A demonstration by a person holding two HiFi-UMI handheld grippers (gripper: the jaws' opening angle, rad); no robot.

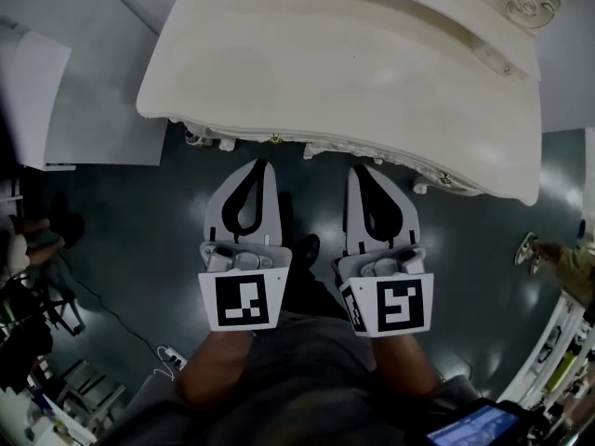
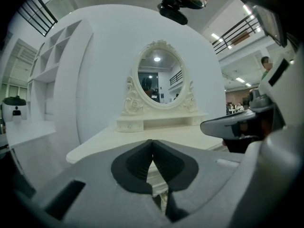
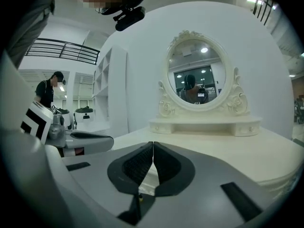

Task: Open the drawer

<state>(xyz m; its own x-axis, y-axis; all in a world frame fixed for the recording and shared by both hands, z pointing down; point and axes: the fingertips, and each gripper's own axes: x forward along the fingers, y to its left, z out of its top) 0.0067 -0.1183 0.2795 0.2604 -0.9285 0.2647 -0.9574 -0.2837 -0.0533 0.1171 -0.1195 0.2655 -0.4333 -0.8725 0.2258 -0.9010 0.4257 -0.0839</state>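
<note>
While the person looks down from above, both hands hold their tools side by side, just in front of a big cream counter (image 1: 353,72) with curly carved edges. The left gripper (image 1: 262,163) is on the left and the right gripper (image 1: 358,168) is on the right. They are close together but do not touch. Both point at the front edge of the counter, and their tips stop a little short of it. Under them is the dark green floor (image 1: 139,240).

In the left gripper view, the jaws of the left gripper (image 2: 152,142) are pressed together with nothing between them. The jaws of the right gripper (image 3: 153,144) are pressed together too, and they hold nothing.

The drawer (image 1: 279,143) sits under the front edge of the counter, straight ahead of the left gripper. From above, most of it is hidden by the top. Only a little gold knob (image 1: 275,139) and some carved trim peek out. Neither gripper touches it.

At the back of the counter stands an oval mirror (image 2: 160,78) in a curly frame. A low shelf with tiny drawers runs under it.
</note>
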